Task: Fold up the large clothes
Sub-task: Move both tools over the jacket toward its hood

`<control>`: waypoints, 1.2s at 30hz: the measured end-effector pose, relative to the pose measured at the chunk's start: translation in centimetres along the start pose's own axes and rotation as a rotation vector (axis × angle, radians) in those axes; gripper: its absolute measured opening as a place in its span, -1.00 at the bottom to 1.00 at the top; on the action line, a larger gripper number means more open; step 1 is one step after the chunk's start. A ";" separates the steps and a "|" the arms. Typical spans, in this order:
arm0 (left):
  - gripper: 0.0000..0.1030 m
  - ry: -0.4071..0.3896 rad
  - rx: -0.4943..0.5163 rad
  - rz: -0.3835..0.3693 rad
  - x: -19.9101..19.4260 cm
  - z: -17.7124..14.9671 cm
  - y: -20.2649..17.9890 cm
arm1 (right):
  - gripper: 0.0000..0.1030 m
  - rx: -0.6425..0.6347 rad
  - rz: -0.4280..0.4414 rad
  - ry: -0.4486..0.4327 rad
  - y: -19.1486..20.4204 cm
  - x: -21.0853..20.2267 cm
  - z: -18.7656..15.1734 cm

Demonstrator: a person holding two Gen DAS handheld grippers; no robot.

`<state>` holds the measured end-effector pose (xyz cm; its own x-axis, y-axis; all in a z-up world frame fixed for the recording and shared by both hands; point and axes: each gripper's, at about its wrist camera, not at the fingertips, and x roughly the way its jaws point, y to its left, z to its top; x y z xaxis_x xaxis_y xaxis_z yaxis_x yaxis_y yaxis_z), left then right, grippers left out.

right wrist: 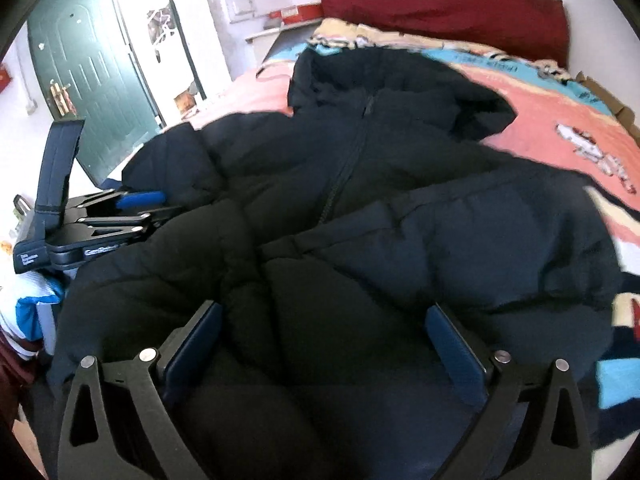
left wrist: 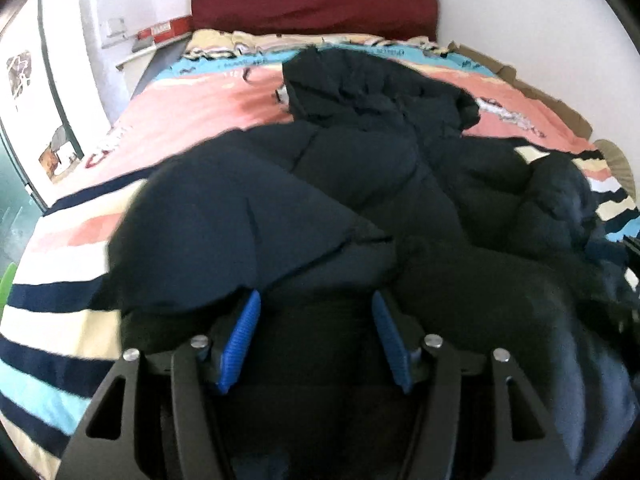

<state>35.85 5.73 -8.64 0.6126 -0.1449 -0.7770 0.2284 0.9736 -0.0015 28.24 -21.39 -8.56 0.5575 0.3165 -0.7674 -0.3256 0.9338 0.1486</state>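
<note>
Dark puffer jacket (right wrist: 400,208) nearest, bulging right under both grippers, sprawled zip-up across striped bed cover (left wrist: 52,280), hood toward red headboard (left wrist: 312,0).

Right gripper (right wrist: 326,340): fingers wide apart, hem padding between, not pinched.

Left gripper (left wrist: 316,336): fingers partly apart over near sleeve; squeezing or just straddling, cannot tell.

Risks, judged:
- slick puffy fill may slip out if bite shallow
- only top layer caught, fold drags crooked
- sleeves bunched, fold lumpy
- bed cover snagged with hem

Both wrist views close above jacket (left wrist: 360,184), angled down, facing headboard (right wrist: 440,4).
</note>
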 end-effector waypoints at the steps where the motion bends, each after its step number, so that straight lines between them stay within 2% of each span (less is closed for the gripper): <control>1: 0.10 -0.019 0.001 -0.003 -1.2 -0.2 -0.2 | 0.93 0.003 -0.005 -0.010 -0.3 -0.6 -0.1; 5: 0.10 -0.079 0.016 -0.058 -4.9 -0.9 -1.5 | 0.90 0.008 -0.075 -0.014 -2.3 -1.9 -0.4; 10: 0.10 -0.090 -0.001 -0.142 -6.9 -2.6 -3.1 | 0.88 -0.017 -0.118 0.015 -3.5 -0.9 0.0; 14: 0.10 -0.072 -0.004 -0.156 -6.1 -3.3 -3.7 | 0.89 -0.042 -0.071 0.045 -3.2 1.1 0.0; 18: 0.10 -0.044 -0.010 -0.156 -4.3 -2.4 -3.7 | 0.89 -0.039 -0.044 0.070 -3.6 2.5 0.2; 26: 0.14 0.029 -0.024 -0.158 -0.9 -2.5 -4.1 | 0.89 -0.029 -0.052 0.081 -4.2 3.0 -0.6; 29: 0.13 0.037 -0.011 -0.150 -1.7 -1.9 -4.2 | 0.89 -0.037 -0.067 0.092 -3.9 2.9 -0.6; 32: 0.13 0.011 0.003 -0.173 -3.4 -0.6 -3.8 | 0.88 -0.038 -0.053 0.100 -3.9 1.9 -0.4; 36: 0.14 -0.043 -0.008 -0.187 -5.2 3.0 -2.4 | 0.88 -0.059 -0.031 0.063 -4.5 -0.4 0.6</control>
<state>34.40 3.62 -2.74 0.5917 -0.3308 -0.7352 0.3355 0.9303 -0.1485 29.96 -25.58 -8.57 0.5194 0.2744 -0.8093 -0.3539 0.9311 0.0885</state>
